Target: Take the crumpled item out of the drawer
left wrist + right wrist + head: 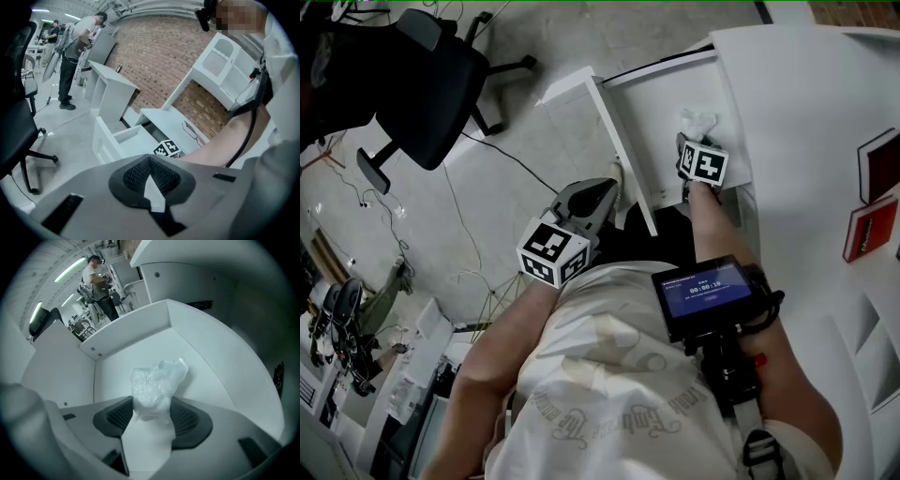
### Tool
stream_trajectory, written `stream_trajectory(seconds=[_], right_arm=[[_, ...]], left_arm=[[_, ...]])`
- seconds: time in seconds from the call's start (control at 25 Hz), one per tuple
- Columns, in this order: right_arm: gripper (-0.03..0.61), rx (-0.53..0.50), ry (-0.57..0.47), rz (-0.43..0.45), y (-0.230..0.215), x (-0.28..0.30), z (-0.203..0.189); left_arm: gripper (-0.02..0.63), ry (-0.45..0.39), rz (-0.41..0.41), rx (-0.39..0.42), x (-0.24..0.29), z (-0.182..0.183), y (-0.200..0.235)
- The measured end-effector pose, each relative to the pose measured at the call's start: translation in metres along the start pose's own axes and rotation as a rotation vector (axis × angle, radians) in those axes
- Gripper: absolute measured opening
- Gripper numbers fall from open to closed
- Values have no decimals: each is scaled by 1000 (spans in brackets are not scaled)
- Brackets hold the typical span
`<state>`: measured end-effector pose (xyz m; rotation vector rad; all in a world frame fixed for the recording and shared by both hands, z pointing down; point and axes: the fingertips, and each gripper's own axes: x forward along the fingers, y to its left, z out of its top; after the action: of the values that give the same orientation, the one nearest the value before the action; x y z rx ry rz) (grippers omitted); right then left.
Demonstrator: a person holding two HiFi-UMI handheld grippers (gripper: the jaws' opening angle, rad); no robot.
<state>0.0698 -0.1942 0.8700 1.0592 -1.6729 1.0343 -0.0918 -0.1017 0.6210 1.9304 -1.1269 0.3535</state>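
White drawer (129, 336) around crumpled item (157, 383)

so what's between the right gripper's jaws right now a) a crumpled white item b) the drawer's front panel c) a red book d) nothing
a: the right gripper view shows the crumpled white item standing between the jaws of the right gripper, touching both pads, inside the white drawer.
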Motion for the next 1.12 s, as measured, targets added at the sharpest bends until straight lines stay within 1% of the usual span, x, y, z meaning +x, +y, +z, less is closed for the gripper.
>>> stream_trajectory(seconds=[0.16,0.36,0.52,0.76,0.96,1.12], right_arm=[[256,-25,-6,17,3,1,1],[256,-47,-27,37,15,-5,11],[256,-110,-18,58,21,-5,14],[256,-167,-19,77,43,-29,12],[253,-194,-18,76,45,-40,11],[252,-216,-39,109,54,-48,13]], left_arm=[[20,-9,-4,6,4,1,2],[20,-27,-4,11,2,9,4],[20,-48,-2,3,7,11,6],[20,-63,-16,5,-17,10,-1],[20,-73,-23,16,-23,10,-5],[20,-79,-28,29,-27,11,-7]])
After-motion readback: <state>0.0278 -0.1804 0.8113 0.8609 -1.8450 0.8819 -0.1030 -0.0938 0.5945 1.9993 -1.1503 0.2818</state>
